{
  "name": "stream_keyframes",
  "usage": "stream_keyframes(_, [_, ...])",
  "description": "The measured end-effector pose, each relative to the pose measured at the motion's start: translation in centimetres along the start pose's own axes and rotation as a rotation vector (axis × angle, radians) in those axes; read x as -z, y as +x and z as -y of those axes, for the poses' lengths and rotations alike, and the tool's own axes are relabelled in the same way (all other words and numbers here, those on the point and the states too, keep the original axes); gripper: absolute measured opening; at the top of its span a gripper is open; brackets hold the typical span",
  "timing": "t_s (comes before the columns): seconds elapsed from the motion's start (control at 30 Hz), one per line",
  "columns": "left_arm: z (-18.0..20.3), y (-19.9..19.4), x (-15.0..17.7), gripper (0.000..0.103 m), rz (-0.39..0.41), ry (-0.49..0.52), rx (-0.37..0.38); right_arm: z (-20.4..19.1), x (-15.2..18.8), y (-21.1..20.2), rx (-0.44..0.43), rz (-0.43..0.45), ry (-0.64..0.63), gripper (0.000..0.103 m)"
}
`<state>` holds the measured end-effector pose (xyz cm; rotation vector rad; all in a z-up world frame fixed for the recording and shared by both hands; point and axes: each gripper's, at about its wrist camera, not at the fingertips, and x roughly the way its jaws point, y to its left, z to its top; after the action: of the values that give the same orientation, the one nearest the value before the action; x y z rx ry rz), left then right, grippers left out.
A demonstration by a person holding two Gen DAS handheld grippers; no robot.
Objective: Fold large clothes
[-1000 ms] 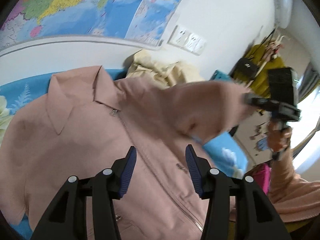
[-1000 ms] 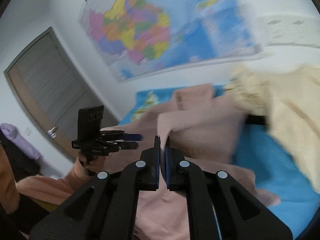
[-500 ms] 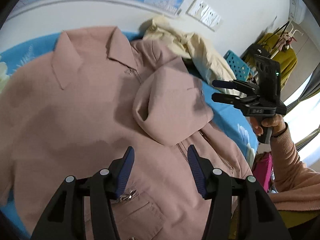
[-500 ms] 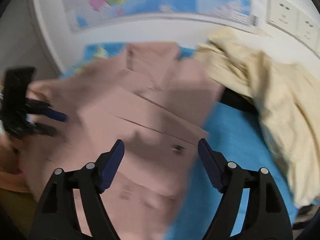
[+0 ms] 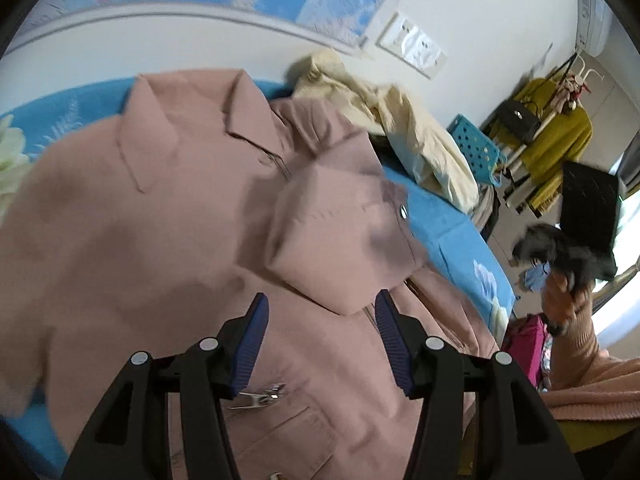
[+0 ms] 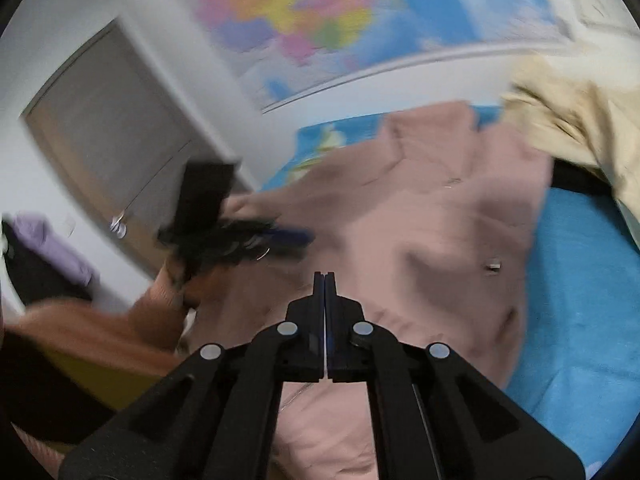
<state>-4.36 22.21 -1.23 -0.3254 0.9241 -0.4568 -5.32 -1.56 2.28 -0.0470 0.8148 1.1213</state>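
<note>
Two garments lie on the blue bed cover (image 5: 448, 224). The first is one pink jacket (image 5: 132, 248), spread front-up with its collar toward the wall and its zip down the middle. One of its sleeves (image 5: 344, 240) is folded in across the chest, the cuff end pointing at the near hem. The second is one cream garment (image 5: 404, 128), crumpled in a heap just beyond the jacket's shoulder, against the wall.

Two grippers are in play. The left gripper (image 5: 320, 344) hangs over the jacket's lower front — its jaws stand apart, with only cloth below them and nothing pinched. The right gripper (image 6: 324, 280) is above the jacket's side; its jaws have just snapped together, pads meeting, and no fabric shows between them. Each appears blurred in the other's view, held by a hand in a peach knit sleeve (image 5: 592, 380).

One map (image 6: 320, 12) hangs on the wall. One blue perforated basket (image 5: 476, 148) stands past the bed; what it holds cannot be made out.
</note>
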Motion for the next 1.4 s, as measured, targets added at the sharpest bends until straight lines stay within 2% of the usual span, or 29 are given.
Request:
stream_keyframes(0.03, [-0.1, -0.2, -0.1, 0.052, 0.005, -0.001, -0.001, -0.1, -0.3, 0.3, 0.065, -0.002, -0.015, 0.024])
stream_keyframes(0.07, [-0.2, -0.2, -0.3, 0.053, 0.010, -0.002, -0.003, 0.5, -0.7, 0.8, 0.131, -0.002, -0.013, 0.050])
stream_keyframes(0.13, [-0.2, 0.0, -0.4, 0.053, 0.011, -0.009, -0.009, 2.6, -1.4, 1.7, 0.260, 0.016, -0.019, 0.072])
stream_keyframes(0.2, [0.0, 0.4, -0.3, 0.053, 0.007, -0.017, -0.002, 5.3, -2.3, 3.7, 0.374, 0.001, -0.026, 0.076])
stream_keyframes(0.23, [0.0, 0.5, -0.2, 0.053, 0.002, -0.017, 0.000, 6.2, -2.4, 4.6, 0.382, -0.017, -0.019, 0.077])
stream_keyframes(0.3, [0.2, 0.8, 0.2, 0.053, -0.008, -0.016, -0.005, 9.0, -2.6, 6.8, 0.361, -0.072, 0.025, 0.073])
stream_keyframes(0.33, [0.2, 0.9, 0.4, 0.053, -0.012, -0.020, -0.001, 10.2, -2.5, 7.4, 0.331, -0.091, 0.045, 0.061])
stream_keyframes(0.37, [0.2, 1.1, 0.7, 0.053, -0.020, -0.028, 0.004, 11.0, -2.3, 8.2, 0.299, -0.129, 0.061, 0.036])
stream_keyframes(0.4, [0.1, 1.1, 0.9, 0.053, -0.025, -0.032, 0.002, 11.3, -2.0, 8.6, 0.288, -0.162, 0.071, 0.022])
stream_keyframes(0.43, [0.1, 1.2, 1.1, 0.053, -0.031, -0.036, -0.003, 11.4, -1.4, 8.3, 0.250, -0.176, 0.092, 0.002])
stream_keyframes(0.5, [-0.2, 1.2, 1.7, 0.053, -0.043, -0.039, -0.005, 10.9, -0.7, 6.9, 0.188, -0.171, 0.136, 0.001])
stream_keyframes(0.6, [-0.8, 0.8, 2.1, 0.053, -0.048, -0.050, 0.002, 7.9, 1.0, 2.7, 0.067, -0.137, 0.157, 0.001])
stream_keyframes(0.63, [-1.0, 0.7, 2.1, 0.053, -0.048, -0.054, 0.004, 6.6, 1.9, 0.5, -0.014, -0.105, 0.191, 0.001])
stream_keyframes(0.7, [-1.1, 0.7, 1.7, 0.053, -0.041, -0.051, 0.006, 4.0, 3.5, -1.8, -0.097, -0.078, 0.208, 0.001])
stream_keyframes(0.73, [-1.0, 0.8, 1.5, 0.054, -0.040, -0.048, 0.007, 3.3, 4.0, -2.3, -0.092, -0.079, 0.199, 0.001])
stream_keyframes(0.77, [-1.0, 1.1, 1.2, 0.054, -0.041, -0.041, 0.010, 2.4, 4.4, -2.6, -0.042, -0.083, 0.174, 0.002])
stream_keyframes(0.8, [-0.8, 1.4, 0.9, 0.054, -0.043, -0.037, 0.009, 2.0, 4.4, -2.8, 0.029, -0.069, 0.141, 0.008])
stream_keyframes(0.83, [-0.7, 1.7, 0.6, 0.054, -0.045, -0.033, 0.010, 2.1, 4.1, -2.7, 0.073, -0.050, 0.122, 0.039])
stream_keyframes(0.87, [-0.5, 2.2, 0.2, 0.054, -0.045, -0.029, 0.015, 2.5, 3.7, -2.4, 0.112, -0.031, 0.112, 0.065])
stream_keyframes(0.9, [-0.3, 2.5, 0.0, 0.054, -0.046, -0.030, 0.018, 3.6, 3.2, -1.6, 0.191, -0.008, 0.098, 0.071])
stream_keyframes(0.93, [-0.1, 2.8, -0.2, 0.054, -0.048, -0.030, 0.022, 3.8, 2.8, -1.1, 0.247, -0.001, 0.078, 0.072])
stream_keyframes(1.0, [0.6, 3.0, -0.4, 0.054, -0.045, -0.020, 0.027, 6.3, 2.0, 1.0, 0.335, -0.007, 0.066, 0.072])
stream_keyframes(1.1, [1.3, 2.9, -0.2, 0.054, -0.042, -0.011, 0.032, 9.8, 0.4, 5.0, 0.320, -0.035, 0.101, 0.071])
stream_keyframes(1.23, [1.2, 2.6, 0.3, 0.054, -0.049, -0.020, 0.019, 11.5, -0.9, 8.3, 0.313, -0.088, 0.060, 0.065])
stream_keyframes(1.3, [0.9, 2.5, 0.7, 0.054, -0.052, -0.031, 0.015, 11.8, -0.9, 8.8, 0.284, -0.131, 0.047, 0.048])
stream_keyframes(1.37, [0.5, 2.5, 1.0, 0.054, -0.060, -0.041, 0.014, 11.5, -0.5, 8.6, 0.250, -0.162, 0.045, 0.012])
stream_keyframes(1.4, [0.3, 2.5, 1.1, 0.054, -0.062, -0.046, 0.013, 11.2, -0.1, 7.7, 0.218, -0.169, 0.065, 0.008])
